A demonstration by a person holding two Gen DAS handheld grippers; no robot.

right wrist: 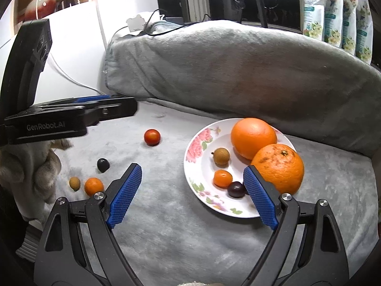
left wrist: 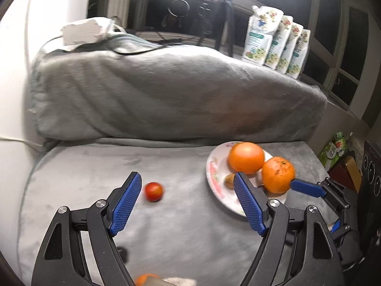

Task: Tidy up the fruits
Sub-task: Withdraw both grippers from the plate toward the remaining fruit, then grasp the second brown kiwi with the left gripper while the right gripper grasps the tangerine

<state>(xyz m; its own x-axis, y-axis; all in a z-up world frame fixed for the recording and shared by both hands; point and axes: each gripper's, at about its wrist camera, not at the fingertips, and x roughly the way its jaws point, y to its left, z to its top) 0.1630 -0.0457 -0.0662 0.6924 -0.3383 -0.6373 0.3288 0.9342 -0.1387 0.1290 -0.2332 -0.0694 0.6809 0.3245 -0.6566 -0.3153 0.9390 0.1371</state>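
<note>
A flowered white plate (right wrist: 197,147) on grey cloth holds two big oranges (right wrist: 253,137) (right wrist: 278,166), a longan (right wrist: 221,156), a kumquat (right wrist: 222,178) and a dark grape (right wrist: 236,189). My right gripper (right wrist: 192,169) hovers open and empty over the plate's near-left rim, its right pad beside the nearer orange. On the cloth to the left lie a red tomato (right wrist: 152,137), a dark grape (right wrist: 103,165), a longan (right wrist: 74,183) and a small orange (right wrist: 94,186). My left gripper (left wrist: 187,178) is open and empty, with the tomato (left wrist: 154,191) by its left pad and the plate (left wrist: 210,174) behind its right pad.
A blanket-covered bolster (left wrist: 166,95) walls off the back. Flowered pouches (left wrist: 273,40) and a tripod (left wrist: 225,19) stand on the sill. A white box with cables (left wrist: 83,31) sits at the back left. A black appliance (left wrist: 371,178) flanks the right edge. A person's hand (right wrist: 47,169) is at the left.
</note>
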